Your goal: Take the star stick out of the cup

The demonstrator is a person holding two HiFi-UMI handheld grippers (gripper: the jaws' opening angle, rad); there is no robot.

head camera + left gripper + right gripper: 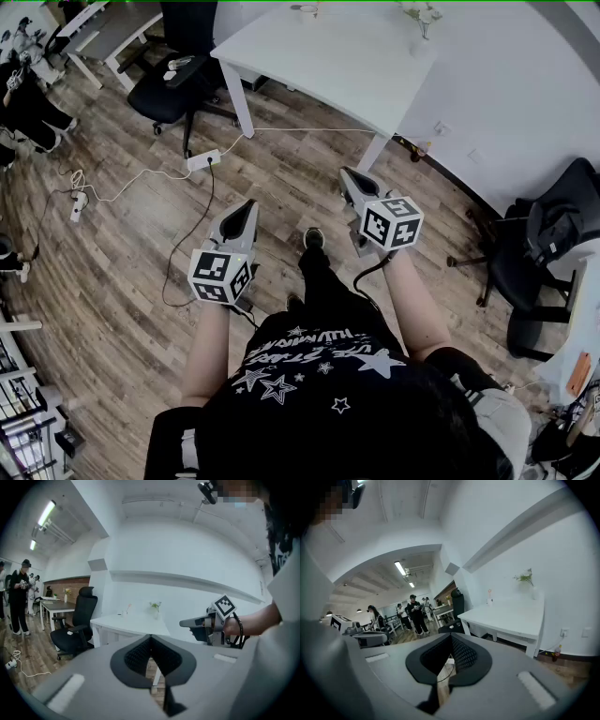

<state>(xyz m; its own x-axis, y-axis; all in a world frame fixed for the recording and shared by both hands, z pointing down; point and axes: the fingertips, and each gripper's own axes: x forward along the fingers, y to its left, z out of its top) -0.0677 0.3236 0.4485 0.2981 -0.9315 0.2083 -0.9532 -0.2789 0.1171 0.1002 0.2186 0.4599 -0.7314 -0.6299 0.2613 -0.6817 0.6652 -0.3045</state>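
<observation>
Two closed: left tongs (151, 638), right tongs (451, 638) | cup (489, 603), stick (489, 594): distant, thin, tiny

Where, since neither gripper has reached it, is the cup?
In the right gripper view, right of centre, a small cup with a stick in it stands at the far edge of the white table, left of the plant.

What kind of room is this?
Probably an office or a lab workroom. There is a white table by the wall, a black office chair beside it, and a power strip with cables trailing over the wooden floor.
</observation>
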